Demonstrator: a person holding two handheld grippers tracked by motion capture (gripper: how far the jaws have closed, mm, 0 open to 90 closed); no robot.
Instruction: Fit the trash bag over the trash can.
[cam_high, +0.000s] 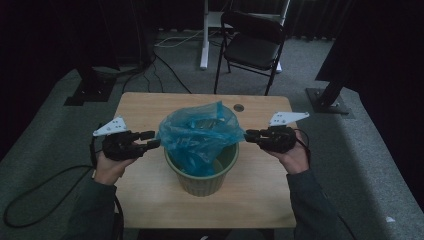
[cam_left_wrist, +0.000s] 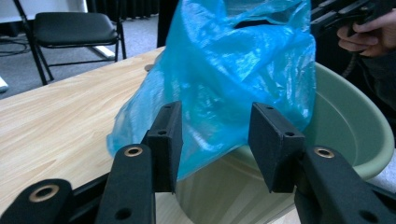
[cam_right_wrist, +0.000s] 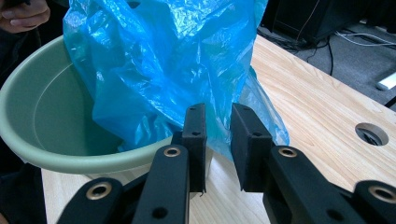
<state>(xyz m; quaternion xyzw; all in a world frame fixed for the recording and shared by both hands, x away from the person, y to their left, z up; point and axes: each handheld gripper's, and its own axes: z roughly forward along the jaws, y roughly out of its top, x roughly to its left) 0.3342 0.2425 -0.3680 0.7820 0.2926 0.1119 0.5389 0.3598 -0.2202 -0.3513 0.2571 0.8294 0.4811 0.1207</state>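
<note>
Blue plastic bag (cam_high: 200, 134) sits bunched up in the green bin (cam_high: 205, 180), near the middle of the tabletop (cam_high: 260, 195), spilling over the rim on both sides. Left gripper (cam_high: 152, 140) is just beside its left side, jaws spread around the hanging plastic. Right gripper (cam_high: 248, 135) is at the opposite side, jaws narrowly apart, can't tell if pinching. Both look about equally near.
</note>
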